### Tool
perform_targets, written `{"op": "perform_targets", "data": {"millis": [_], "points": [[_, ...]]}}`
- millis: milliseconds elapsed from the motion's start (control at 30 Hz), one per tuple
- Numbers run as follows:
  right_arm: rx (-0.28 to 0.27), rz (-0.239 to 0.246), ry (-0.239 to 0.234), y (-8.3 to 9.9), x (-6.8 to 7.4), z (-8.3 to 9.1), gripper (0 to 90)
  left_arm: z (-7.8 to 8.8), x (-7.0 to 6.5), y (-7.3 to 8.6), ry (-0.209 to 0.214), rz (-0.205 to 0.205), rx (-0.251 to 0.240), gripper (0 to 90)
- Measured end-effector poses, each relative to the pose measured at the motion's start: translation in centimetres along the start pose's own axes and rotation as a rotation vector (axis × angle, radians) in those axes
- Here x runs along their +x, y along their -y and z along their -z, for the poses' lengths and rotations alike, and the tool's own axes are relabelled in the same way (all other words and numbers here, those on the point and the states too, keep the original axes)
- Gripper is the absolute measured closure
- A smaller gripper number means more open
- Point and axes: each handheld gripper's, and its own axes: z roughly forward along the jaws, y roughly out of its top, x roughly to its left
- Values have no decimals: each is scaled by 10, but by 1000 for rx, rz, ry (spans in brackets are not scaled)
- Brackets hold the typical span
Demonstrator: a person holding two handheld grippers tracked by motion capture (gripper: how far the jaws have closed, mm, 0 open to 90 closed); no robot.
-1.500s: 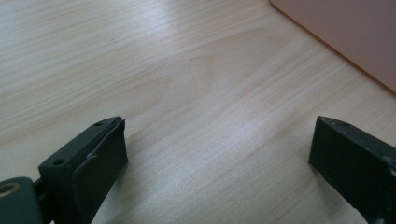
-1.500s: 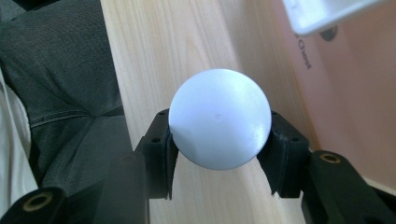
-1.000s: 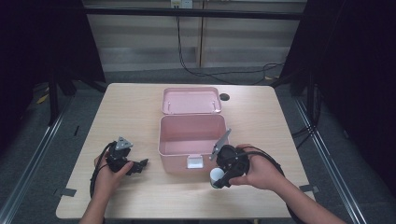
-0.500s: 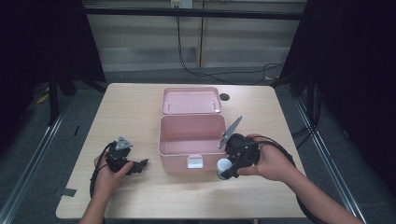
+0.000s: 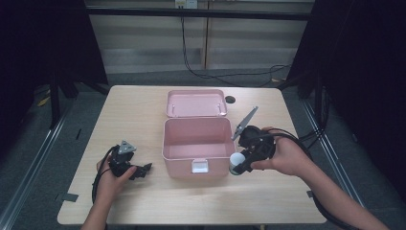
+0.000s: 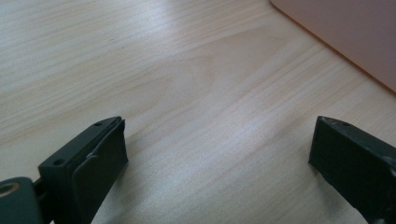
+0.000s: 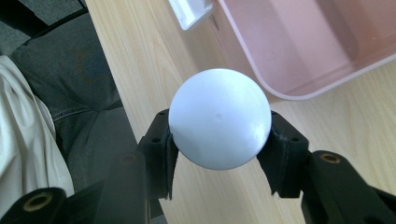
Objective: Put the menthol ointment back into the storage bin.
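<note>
On the pale wooden worktop (image 5: 143, 110) a pink box (image 5: 195, 143) stands open near the middle, its lid (image 5: 196, 103) folded back flat behind it and a white latch (image 5: 199, 166) on its front wall. No brand, label or writing can be read on the box or anywhere else.

At the box's right front corner, the right gripper (image 5: 238, 164) is held in the person's right hand (image 5: 287, 157). Its jaws are closed on a white ball (image 7: 219, 119), one on each side, and the ball is off the worktop, just outside the box by the front wall. In the right gripper view the ball (image 7: 219, 119) is smooth and plain, with the box's rounded corner and the white latch (image 7: 191, 11) beyond it. Whether the ball touches the box wall is hard to tell from above.

Left of the box, the left gripper (image 5: 143, 169) is low over the worktop in the left hand (image 5: 111, 179), its jaws pointing toward the box. In the left gripper view its jaws stand wide apart with nothing between them, bare wood below and a pink edge of the box (image 6: 345, 37) at upper right.
</note>
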Motion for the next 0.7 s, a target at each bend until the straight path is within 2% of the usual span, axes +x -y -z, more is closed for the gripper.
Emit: {"op": "perform_targets", "data": {"millis": [367, 700], "points": [[3, -38, 19, -2, -9, 18, 507, 0, 0, 0, 0, 1, 0, 35], [-16, -56, 32, -10, -15, 30, 507, 0, 0, 0, 3, -1, 3, 35]]}}
